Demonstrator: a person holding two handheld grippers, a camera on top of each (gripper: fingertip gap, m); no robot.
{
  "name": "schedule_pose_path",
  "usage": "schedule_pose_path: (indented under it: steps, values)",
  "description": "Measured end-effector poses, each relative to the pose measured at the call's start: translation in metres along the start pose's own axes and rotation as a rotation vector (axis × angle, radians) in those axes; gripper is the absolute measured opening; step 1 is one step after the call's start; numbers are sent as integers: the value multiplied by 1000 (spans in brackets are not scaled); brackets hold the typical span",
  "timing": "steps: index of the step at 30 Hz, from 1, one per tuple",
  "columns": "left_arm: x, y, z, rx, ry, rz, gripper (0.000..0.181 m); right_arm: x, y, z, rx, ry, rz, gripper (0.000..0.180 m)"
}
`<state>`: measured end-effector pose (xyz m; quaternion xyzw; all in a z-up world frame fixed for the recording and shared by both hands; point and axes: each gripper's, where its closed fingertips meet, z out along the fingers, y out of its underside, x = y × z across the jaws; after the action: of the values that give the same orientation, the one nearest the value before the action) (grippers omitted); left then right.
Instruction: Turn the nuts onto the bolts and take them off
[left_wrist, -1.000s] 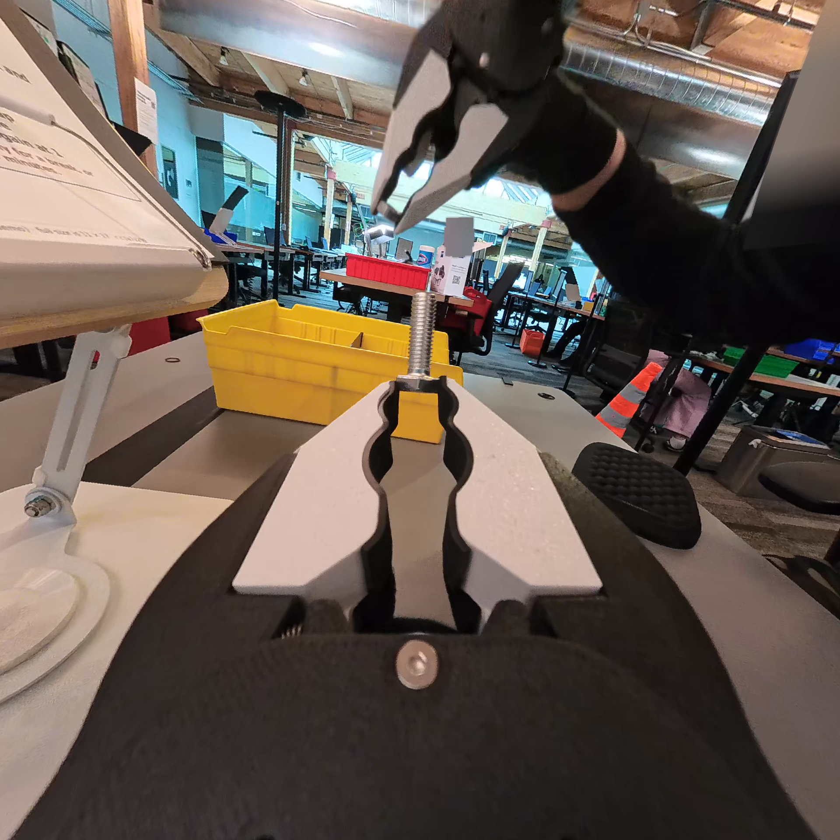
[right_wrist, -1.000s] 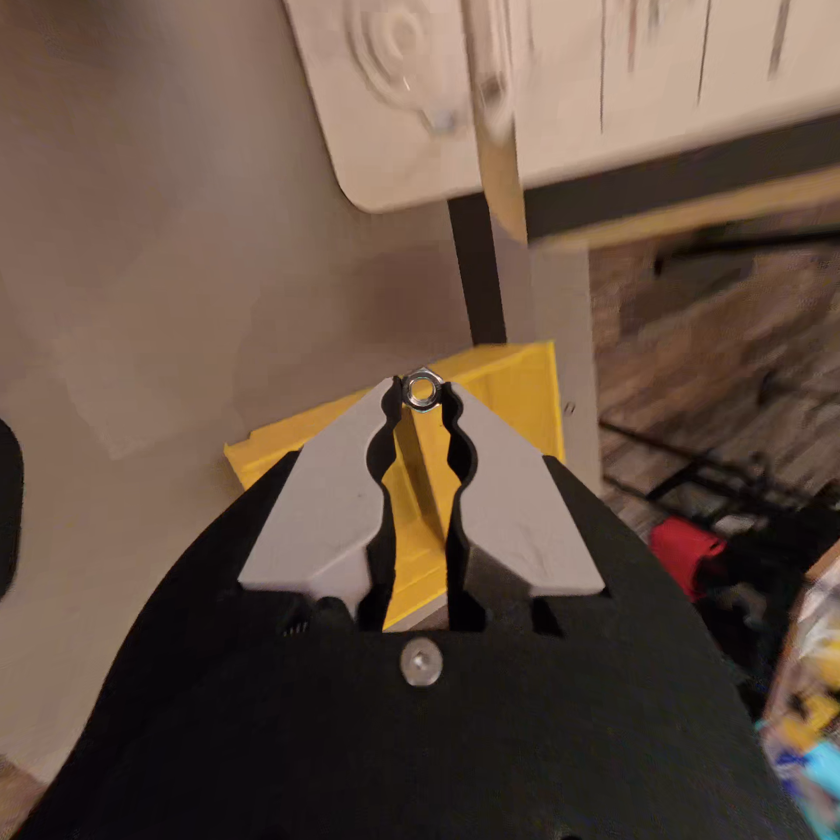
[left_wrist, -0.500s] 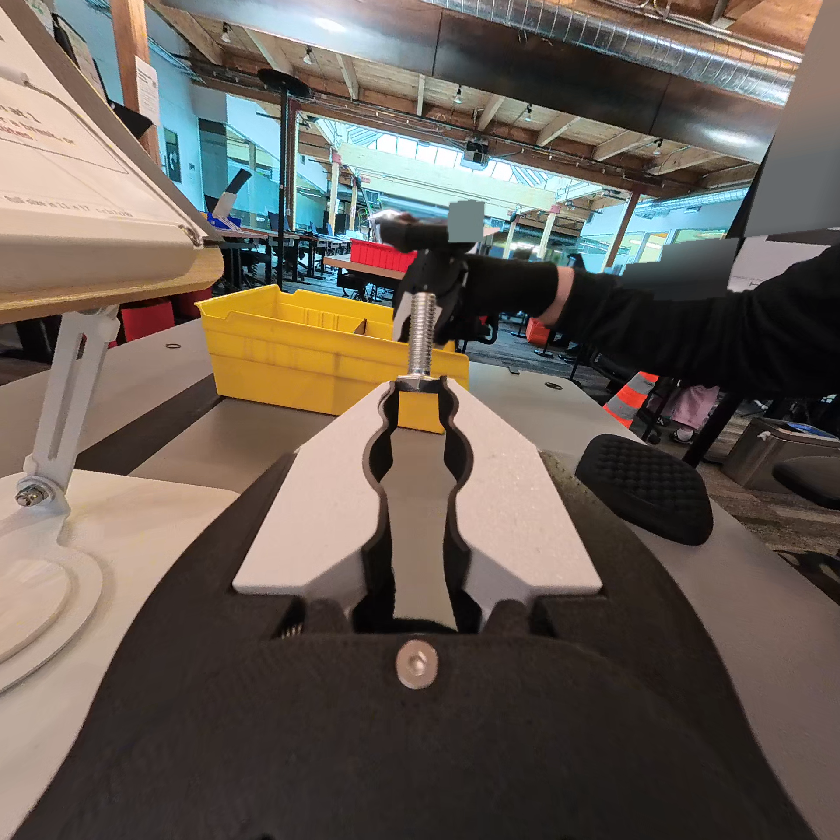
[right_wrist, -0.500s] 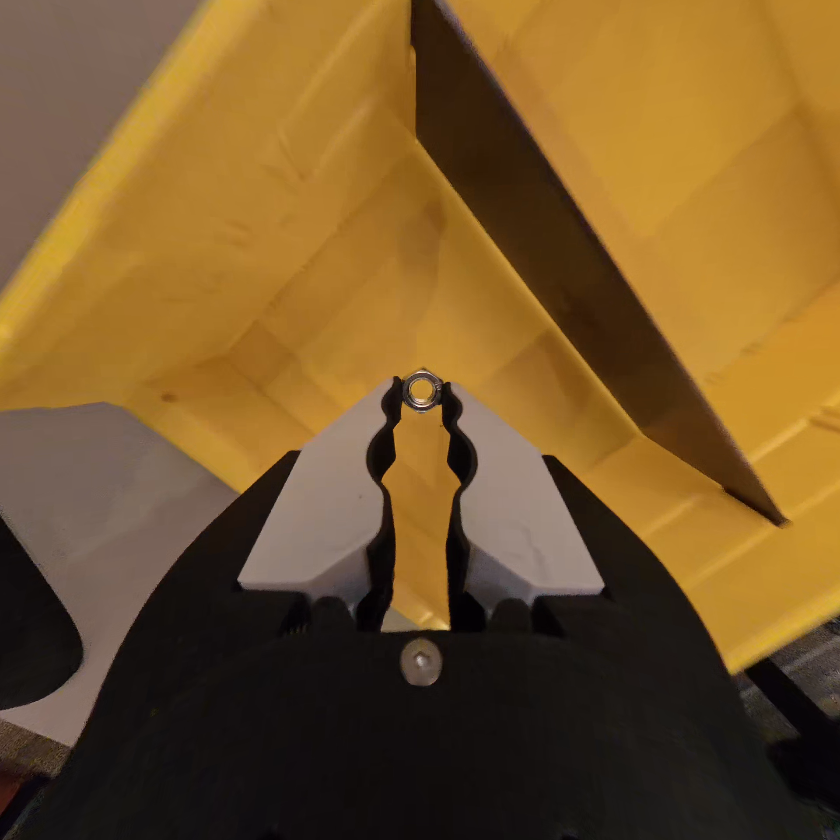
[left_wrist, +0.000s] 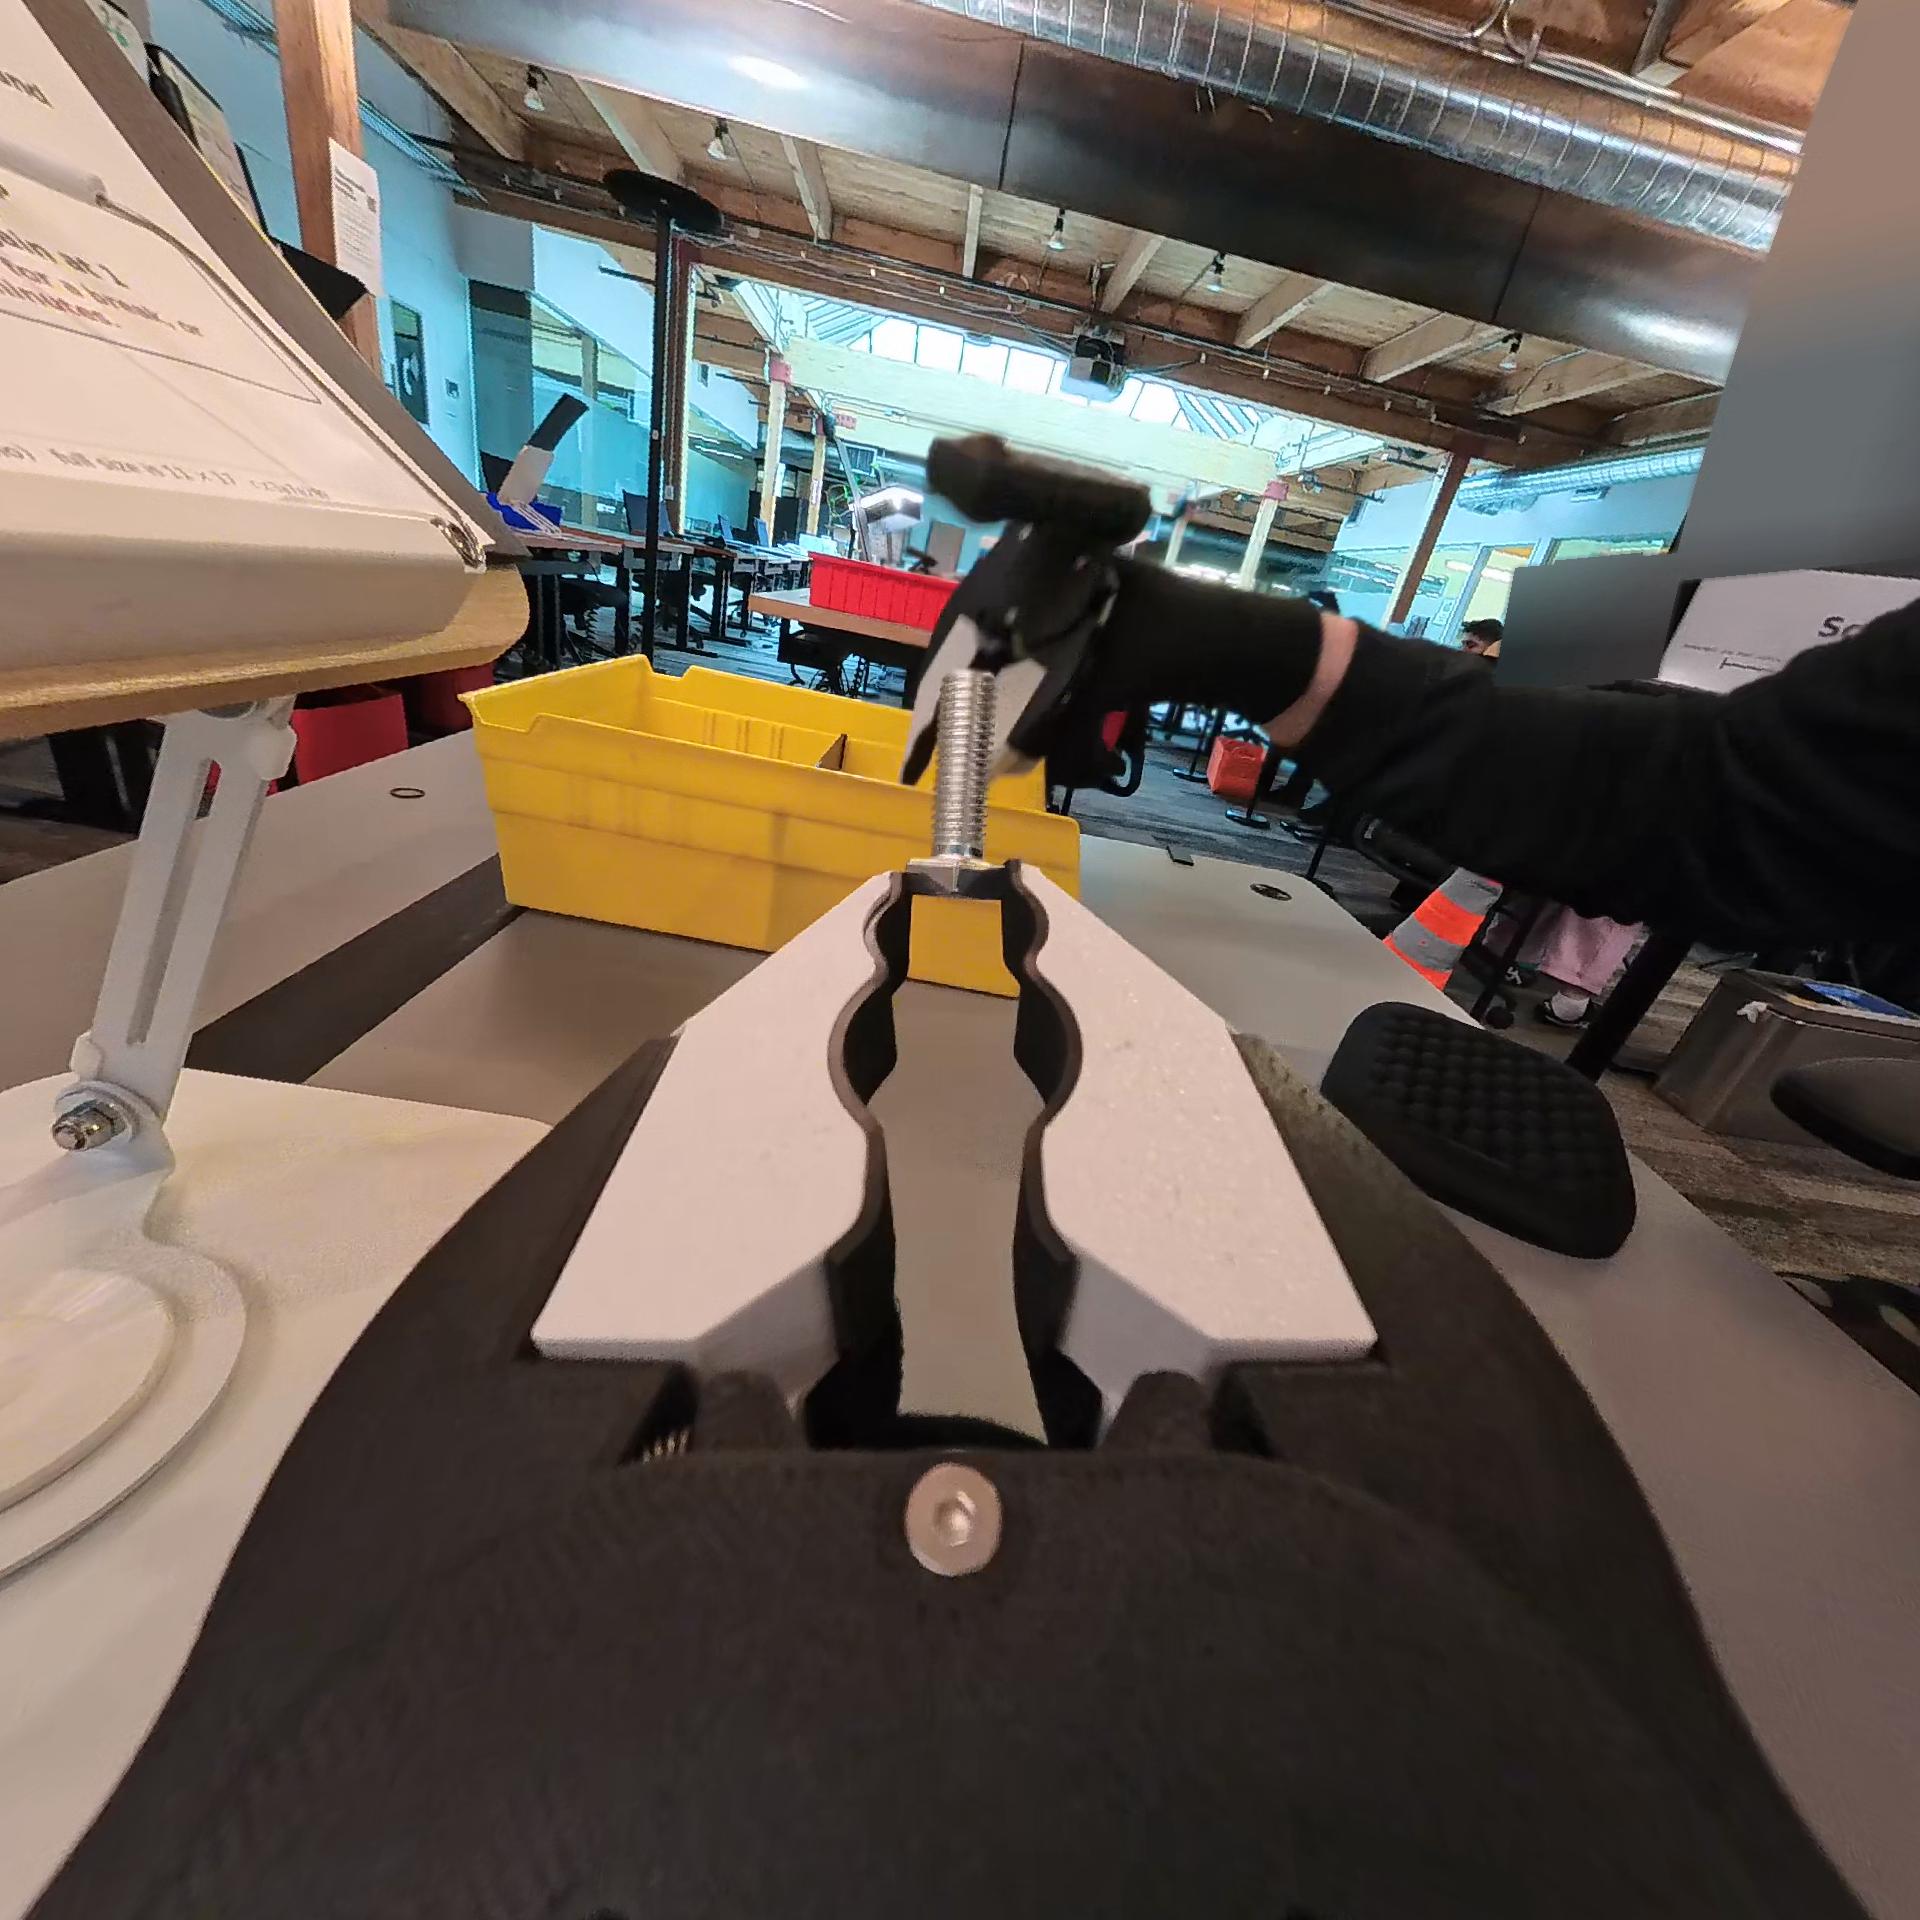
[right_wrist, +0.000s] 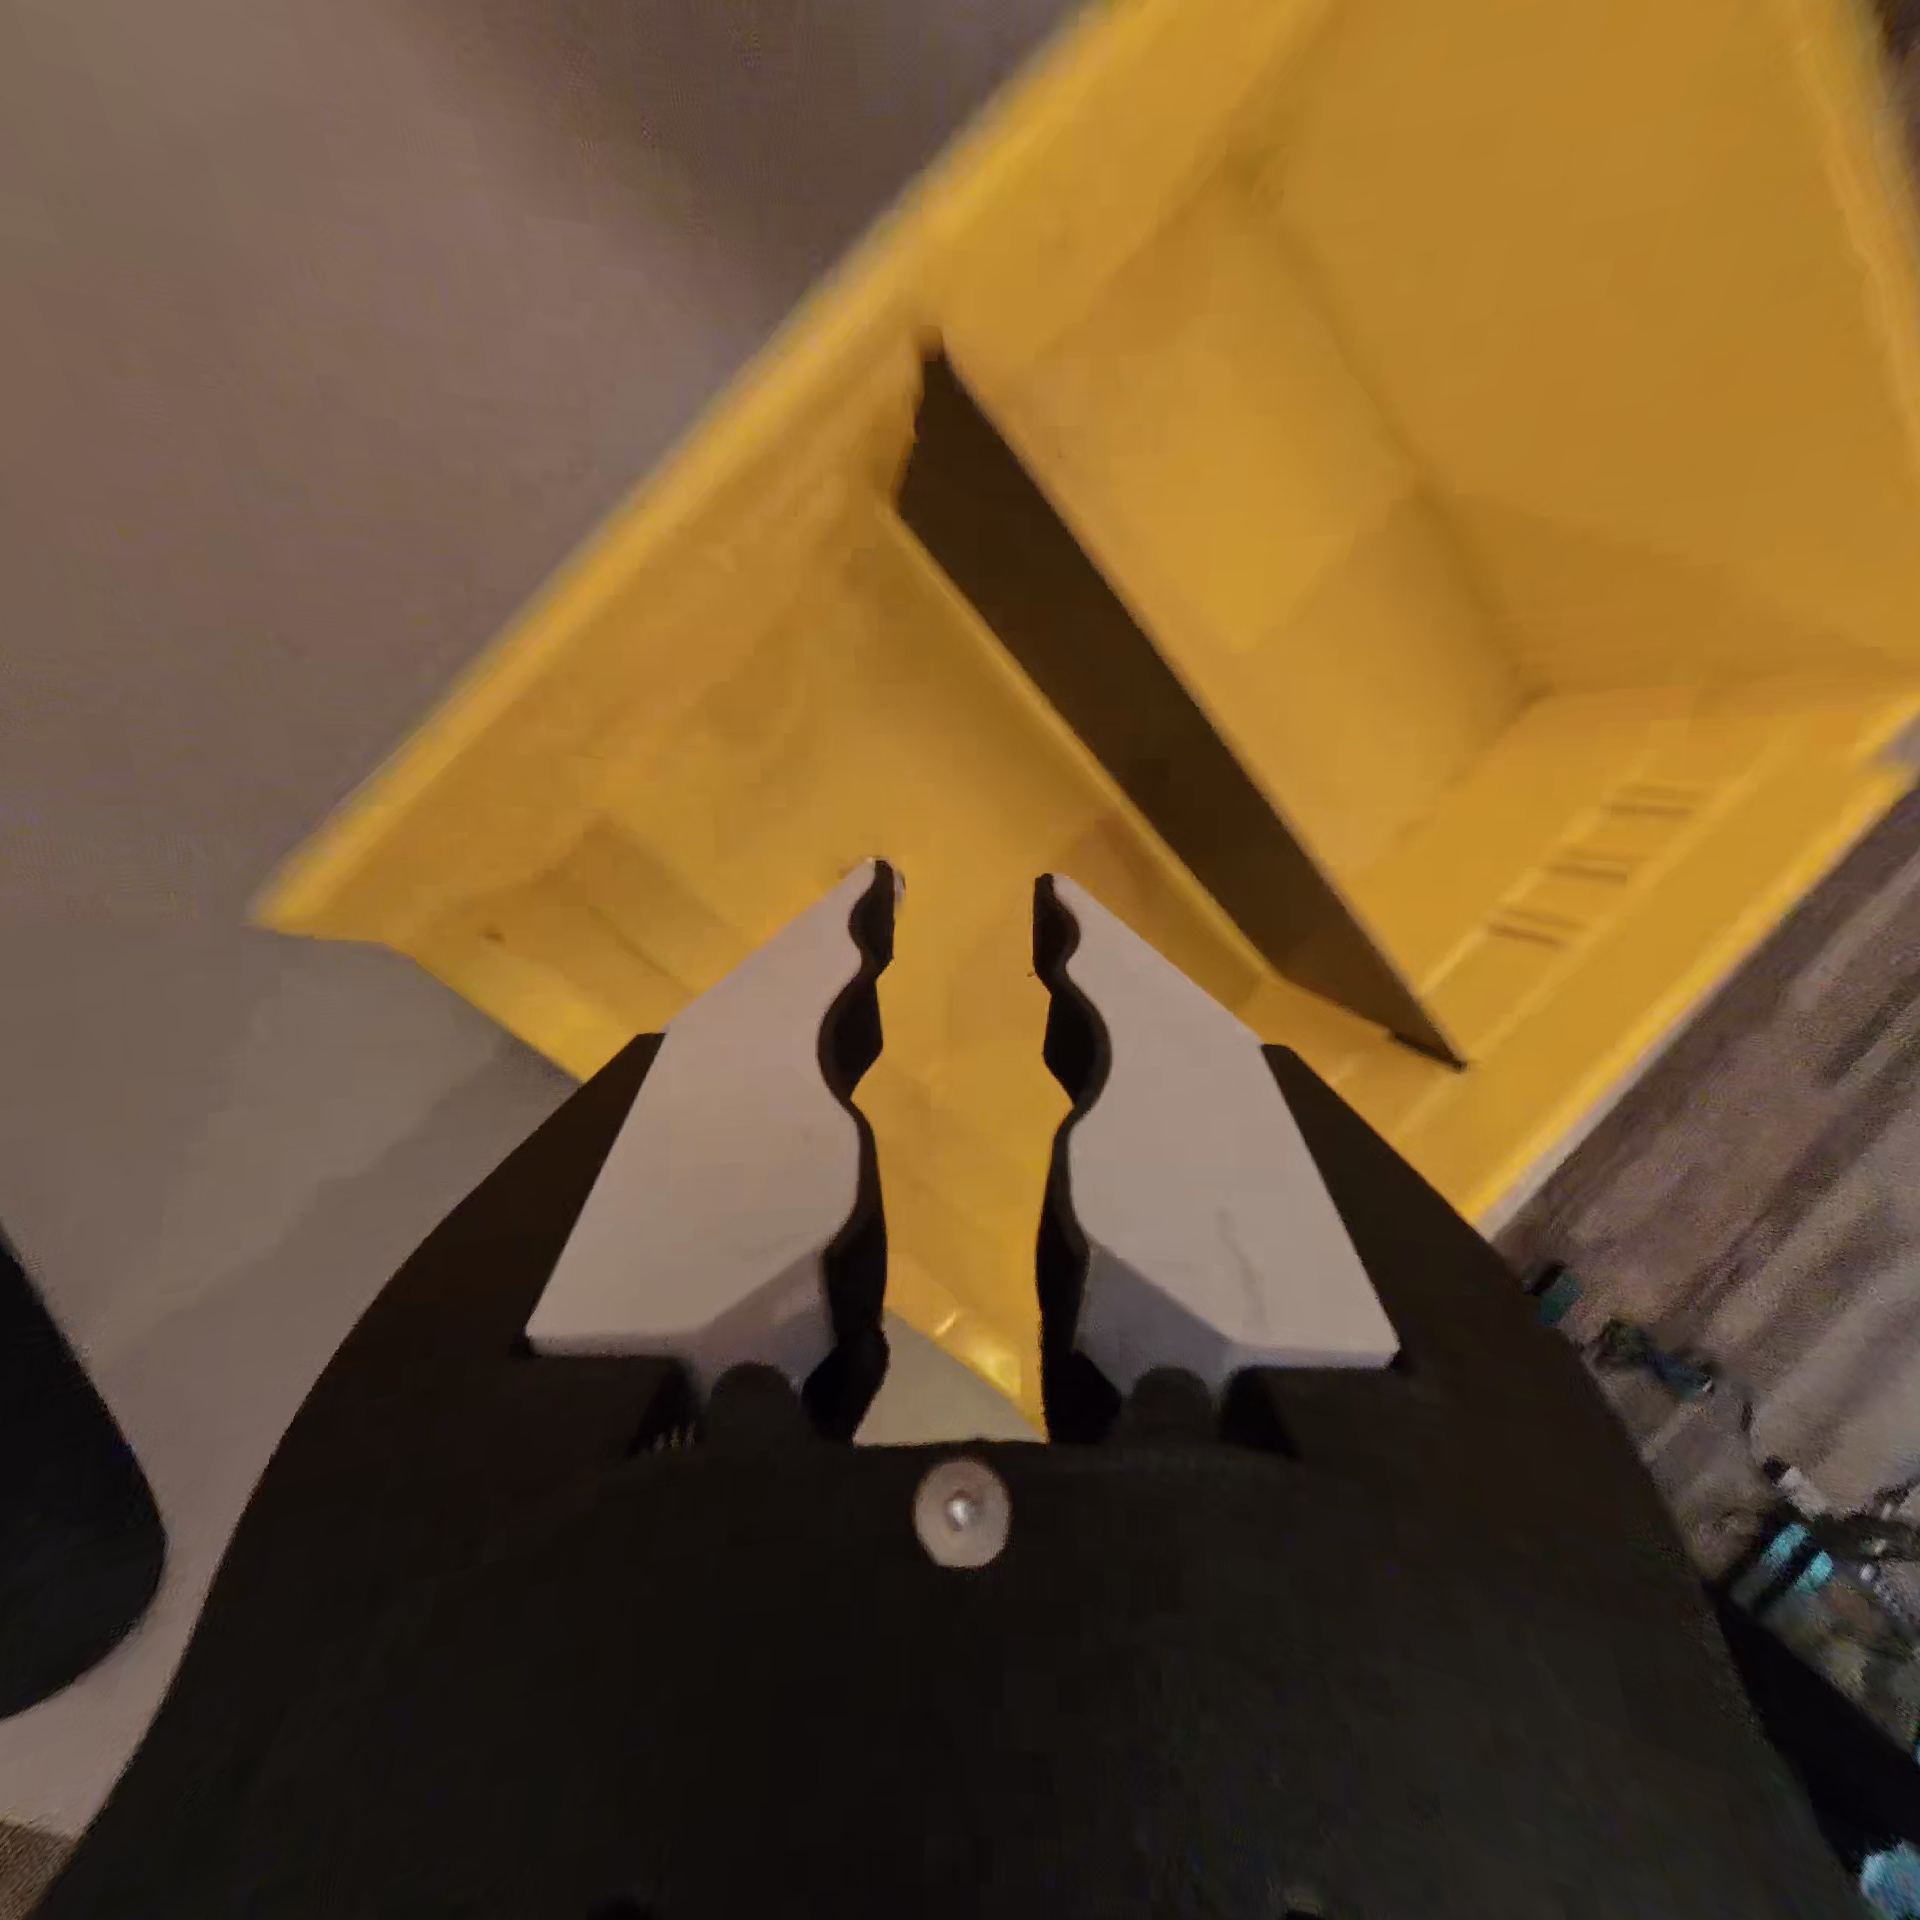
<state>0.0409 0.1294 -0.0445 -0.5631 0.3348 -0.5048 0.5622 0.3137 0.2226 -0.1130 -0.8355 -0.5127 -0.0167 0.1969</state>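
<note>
Both grippers seen: left gripper (left_wrist: 954, 881) clamped on upright bolt (left_wrist: 963, 764); right gripper (right_wrist: 961, 883) parted, empty, above yellow bin (right_wrist: 1299, 499).

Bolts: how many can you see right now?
1. The bolt stands upright, its head clamped in the left gripper, in front of the yellow bin. More may lie hidden inside the bin.

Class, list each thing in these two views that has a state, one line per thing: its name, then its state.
Left gripper: shut on the bolt's head.
Bolt: upright, threads bare, no nut on it.
Right gripper: open, jaws empty, above the bin.
Yellow bin: open-topped, on the table, split by a dark divider; no nut visible inside, though the view is blurred.
</note>
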Motion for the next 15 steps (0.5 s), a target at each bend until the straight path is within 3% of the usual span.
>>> schedule_pose_path:
  steps: [4,7,11,15]
  values:
    - [3,-3,1,13,11,-2,16,-32,-74,-62,231,53,-92,26]
    - [6,-3,2,13,20,1,16,-87,-139,-87,449,-59,-163,29]
    - [9,-8,2,32,34,-3,15,-160,-200,-86,667,-318,-198,33]
    - [11,-10,1,42,42,-2,16,-190,-230,-73,806,-548,-76,28]
